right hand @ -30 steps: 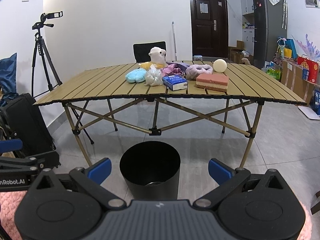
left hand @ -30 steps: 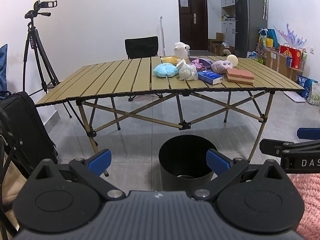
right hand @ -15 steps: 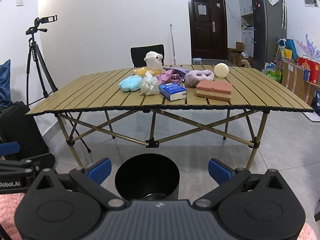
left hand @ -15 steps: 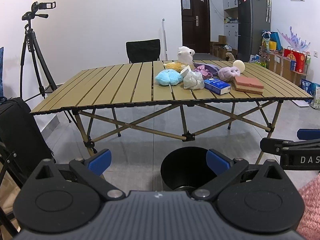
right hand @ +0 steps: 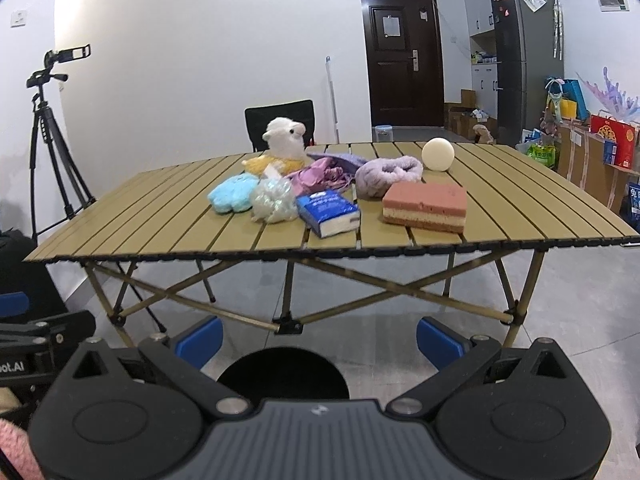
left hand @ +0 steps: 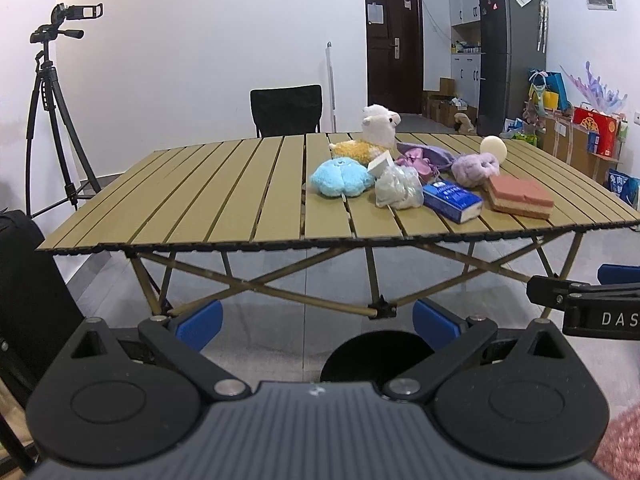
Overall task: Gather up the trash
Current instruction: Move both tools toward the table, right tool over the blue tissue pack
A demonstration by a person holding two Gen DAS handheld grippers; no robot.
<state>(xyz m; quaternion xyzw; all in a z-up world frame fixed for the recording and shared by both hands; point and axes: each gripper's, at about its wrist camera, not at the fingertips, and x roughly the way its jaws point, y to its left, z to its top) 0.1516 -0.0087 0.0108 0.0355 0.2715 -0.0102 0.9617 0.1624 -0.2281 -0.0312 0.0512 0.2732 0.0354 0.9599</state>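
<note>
Both grippers, left gripper [left hand: 316, 322] and right gripper [right hand: 318, 334], gape wide above one black bin [right hand: 282, 374]; one crumpled plastic bag [right hand: 274, 200] sits mid-tabletop [right hand: 160, 216].

Slats, plush and matt plastic

The table [right hand: 520, 216] has smooth matt slats; the alpaca toy [right hand: 285, 139] is fluffy plush; the crumpled bag [right hand: 274, 200] is glossy plastic; the bin [right hand: 282, 374] is matt black.

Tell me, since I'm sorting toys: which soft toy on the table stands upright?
The white alpaca toy, sitting head up at the back; the blue plush lies flat.
</note>
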